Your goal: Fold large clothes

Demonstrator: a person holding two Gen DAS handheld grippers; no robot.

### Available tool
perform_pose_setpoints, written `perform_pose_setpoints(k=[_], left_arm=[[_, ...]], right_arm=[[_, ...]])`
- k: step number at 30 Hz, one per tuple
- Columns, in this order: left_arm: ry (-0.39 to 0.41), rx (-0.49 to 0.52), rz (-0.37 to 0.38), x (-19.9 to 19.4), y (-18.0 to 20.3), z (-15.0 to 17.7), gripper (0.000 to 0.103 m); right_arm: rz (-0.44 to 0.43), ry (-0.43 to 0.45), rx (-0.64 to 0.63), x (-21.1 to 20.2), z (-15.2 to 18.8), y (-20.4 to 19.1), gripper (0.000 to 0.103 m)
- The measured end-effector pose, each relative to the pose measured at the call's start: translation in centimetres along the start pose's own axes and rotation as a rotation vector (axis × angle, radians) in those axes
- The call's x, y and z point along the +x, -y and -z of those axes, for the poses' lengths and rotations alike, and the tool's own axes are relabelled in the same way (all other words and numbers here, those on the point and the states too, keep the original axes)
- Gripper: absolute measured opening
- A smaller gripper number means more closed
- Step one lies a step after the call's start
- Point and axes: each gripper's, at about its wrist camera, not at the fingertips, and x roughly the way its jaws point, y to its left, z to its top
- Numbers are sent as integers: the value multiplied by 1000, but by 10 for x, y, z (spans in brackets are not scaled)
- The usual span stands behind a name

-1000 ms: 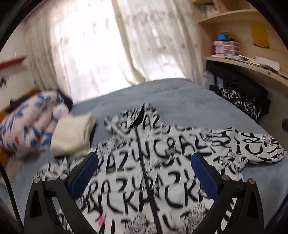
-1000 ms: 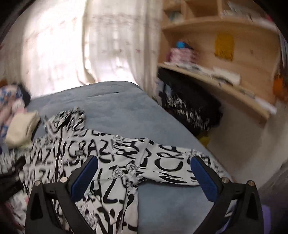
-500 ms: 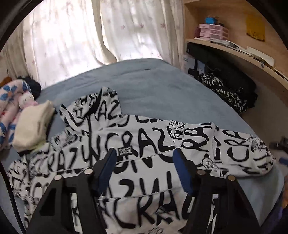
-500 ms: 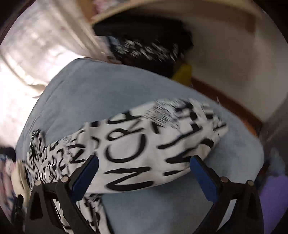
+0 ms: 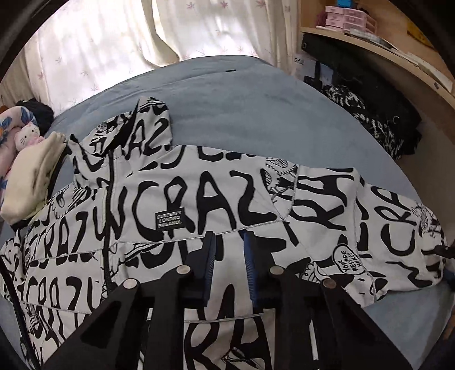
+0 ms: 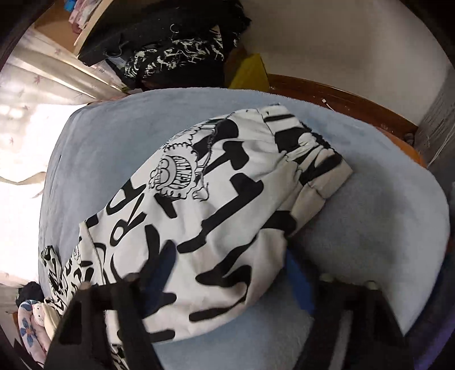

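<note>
Right wrist: right claw [image 6: 227, 273] blurred, closing around jacket sleeve [image 6: 227, 185].

My left gripper [image 5: 229, 256] hides the jacket [image 5: 170, 199] fabric beneath its arms; hem cut off at 6 o'clock. My right gripper [image 6: 224, 281]: left finger [image 6: 159, 273] motion-blurred, pad contact with the sleeve [image 6: 227, 199] indeterminate.

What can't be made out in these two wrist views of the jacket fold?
- Jacket hem: left wrist view, cut off by the bottom edge and hidden behind the left gripper.
- Right gripper contact: right wrist view, motion blur; the sleeve covers one finger, so a grip cannot be told.
- Shelf boxes: too small to read.
</note>
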Motion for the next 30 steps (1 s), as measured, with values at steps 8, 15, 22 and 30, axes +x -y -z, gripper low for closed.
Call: perform_pose_setpoints(k=[8,15,22,30], left_arm=[[4,4,48,-18,-13,-6,19],[116,53,38,-67,-38,-9,80],[146,14,35,-91,-80,0,80],[-25,-112,91,-38,-134,38,80]], right_arm=[[-72,182,-164,-41,10,-48,10],[-298,314,-562,-113,90,-171,10],[-345,223,-889,-82,194,-248,14],[-197,58,-1077,-3,259,-237,45]])
